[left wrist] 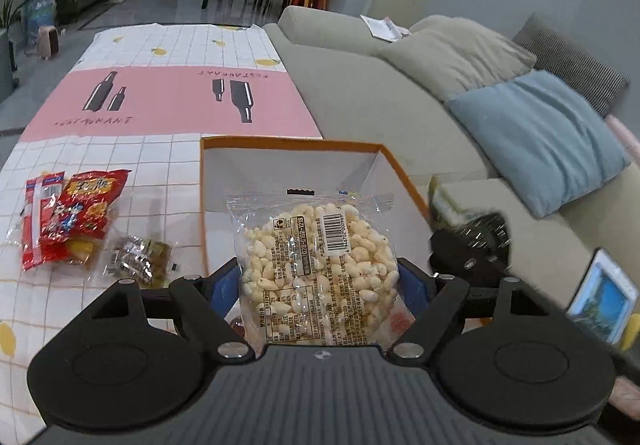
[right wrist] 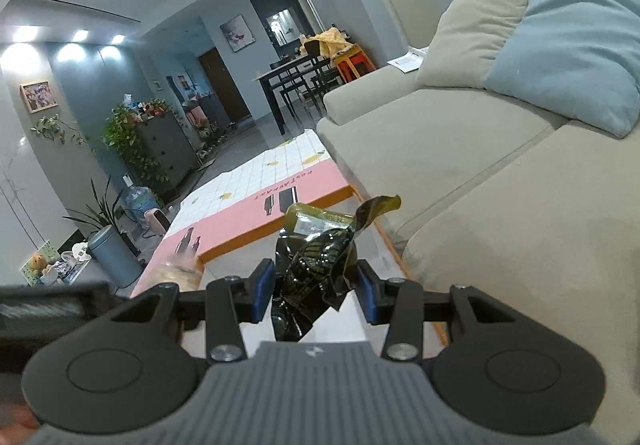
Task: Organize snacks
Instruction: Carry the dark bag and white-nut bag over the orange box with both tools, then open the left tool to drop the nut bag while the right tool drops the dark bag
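Left gripper (left wrist: 319, 281): your blue-padded fingers (left wrist: 224, 281) are closed on a clear plastic bag of white puffed snacks (left wrist: 318, 269), held upright over the open white cardboard box with orange rim (left wrist: 288, 143).

Right gripper (right wrist: 316, 295): your fingers (right wrist: 264, 295) sit partly closed around a crumpled dark green and black foil snack packet (right wrist: 316, 265); the packet's left side touches a pad, but contact on the right side cannot be told.

Counter, grid-and-pink cloth (left wrist: 160, 97): a red printed snack bag (left wrist: 86, 211) and a small clear packet of wrapped sweets (left wrist: 140, 259) lie left of the box. A beige sofa (left wrist: 360, 93) stands beside the counter.
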Tool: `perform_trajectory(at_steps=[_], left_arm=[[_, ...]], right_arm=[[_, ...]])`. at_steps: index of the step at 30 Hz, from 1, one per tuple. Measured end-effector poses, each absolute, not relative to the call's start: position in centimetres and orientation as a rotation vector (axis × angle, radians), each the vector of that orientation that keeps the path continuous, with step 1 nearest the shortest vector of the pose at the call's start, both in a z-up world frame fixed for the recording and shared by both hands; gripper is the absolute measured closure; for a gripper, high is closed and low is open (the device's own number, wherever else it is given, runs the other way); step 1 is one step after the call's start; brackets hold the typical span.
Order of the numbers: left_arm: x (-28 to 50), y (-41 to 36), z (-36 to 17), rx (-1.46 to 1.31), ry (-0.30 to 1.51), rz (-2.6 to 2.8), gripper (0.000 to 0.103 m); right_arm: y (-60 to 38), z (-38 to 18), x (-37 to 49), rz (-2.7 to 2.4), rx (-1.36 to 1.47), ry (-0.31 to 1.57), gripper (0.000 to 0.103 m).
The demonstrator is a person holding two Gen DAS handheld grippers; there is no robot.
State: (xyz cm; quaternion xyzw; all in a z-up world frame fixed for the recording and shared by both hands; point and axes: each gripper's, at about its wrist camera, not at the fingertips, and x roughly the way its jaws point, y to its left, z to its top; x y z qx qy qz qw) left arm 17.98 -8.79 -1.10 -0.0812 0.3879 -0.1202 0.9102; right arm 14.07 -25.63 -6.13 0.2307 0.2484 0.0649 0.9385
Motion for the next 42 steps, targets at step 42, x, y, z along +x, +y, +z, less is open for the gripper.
perform_trajectory(at_steps=[42], left_arm=[[18.0,-6.4,-1.2,-0.215,0.782,-0.136,0.006]], right_arm=[[-23.6,-8.3,15.9,0.088,0.253,0.657,0.061]])
